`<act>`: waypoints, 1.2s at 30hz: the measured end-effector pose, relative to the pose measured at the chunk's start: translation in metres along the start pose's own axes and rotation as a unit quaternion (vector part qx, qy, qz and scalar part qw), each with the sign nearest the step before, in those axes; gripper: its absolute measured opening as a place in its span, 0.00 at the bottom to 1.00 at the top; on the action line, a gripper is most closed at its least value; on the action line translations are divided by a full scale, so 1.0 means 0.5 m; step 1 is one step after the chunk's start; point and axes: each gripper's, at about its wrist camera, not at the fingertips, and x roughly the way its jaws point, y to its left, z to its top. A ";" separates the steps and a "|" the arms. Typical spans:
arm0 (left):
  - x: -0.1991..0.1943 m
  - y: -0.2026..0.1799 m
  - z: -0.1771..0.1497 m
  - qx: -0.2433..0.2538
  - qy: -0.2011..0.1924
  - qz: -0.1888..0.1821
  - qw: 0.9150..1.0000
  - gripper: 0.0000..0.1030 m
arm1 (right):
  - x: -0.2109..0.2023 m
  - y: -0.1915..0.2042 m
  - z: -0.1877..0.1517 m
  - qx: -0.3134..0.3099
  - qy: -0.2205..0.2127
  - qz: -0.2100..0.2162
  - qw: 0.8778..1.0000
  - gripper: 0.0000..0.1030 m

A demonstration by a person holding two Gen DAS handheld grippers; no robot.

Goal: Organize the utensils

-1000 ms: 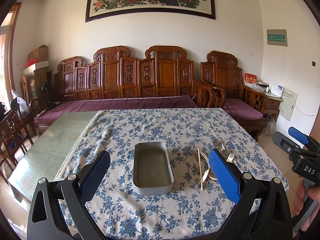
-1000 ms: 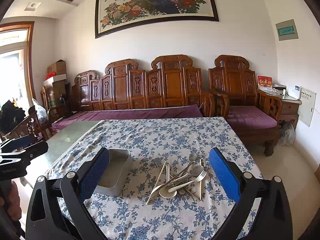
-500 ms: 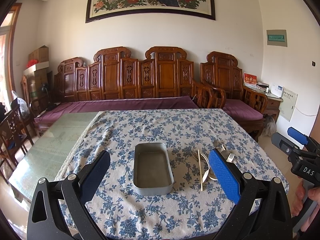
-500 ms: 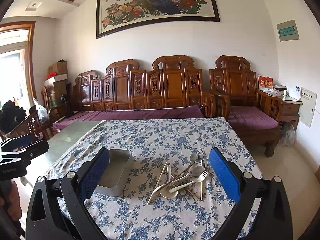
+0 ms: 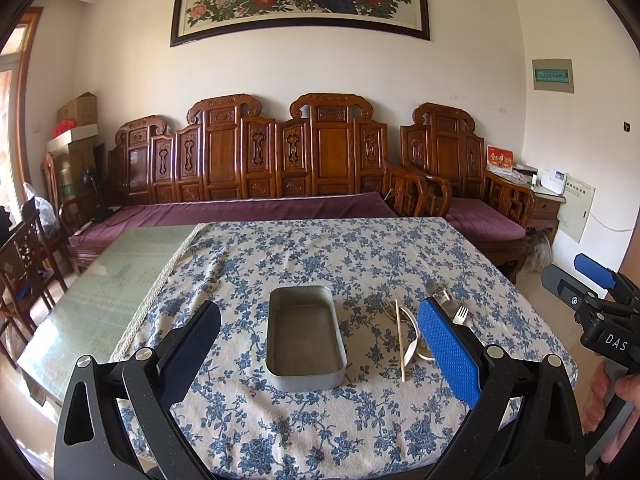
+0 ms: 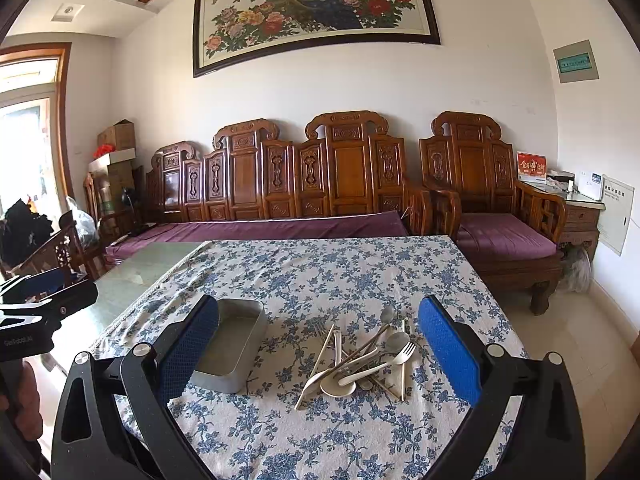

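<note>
The left gripper is hovering low over the near edge of the table, its blue-padded fingers spread wide apart and holding nothing; its lower body is running off the bottom of the frame. The right gripper is standing the same way, jaws gaping and empty, its base also being cut off below.

In the left wrist view the metal tray is lying squarely between the open fingers on the flowered tablecloth, its whole bare floor showing. The utensil pile is sitting just right of the tray, but the blue pad is covering much of it, so only a chopstick, some spoon bowls and a fork head are peeking out. The right wrist view is showing that pile in full: pale spoons, a fork, chopsticks and a grey metal spoon crossing over one another, too tangled to count. There the tray is partly hiding behind the left-hand pad.

Each camera is catching the other tool at its edge: the right gripper with a hand on its handle at the far right, the left one at the far left, both cropped.

Beyond the table, a carved wooden bench with purple cushions is lining the wall under a peacock painting.
</note>
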 end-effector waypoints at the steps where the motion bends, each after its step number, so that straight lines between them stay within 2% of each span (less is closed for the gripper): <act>1: -0.001 0.000 0.001 0.000 0.000 0.000 1.000 0.92 | 0.000 0.000 0.000 0.000 0.000 0.000 1.000 0.97; 27: -0.007 -0.004 0.009 0.003 0.000 -0.002 1.000 0.92 | 0.000 0.007 0.000 -0.001 -0.001 0.001 1.000 0.97; 32: 0.007 -0.004 0.002 0.003 0.010 -0.009 1.000 0.92 | -0.011 0.021 0.011 -0.002 0.004 0.000 1.000 0.97; 36: 0.042 -0.010 -0.014 0.011 0.028 -0.019 0.999 0.92 | 0.012 -0.003 -0.008 0.002 0.017 -0.004 1.000 0.97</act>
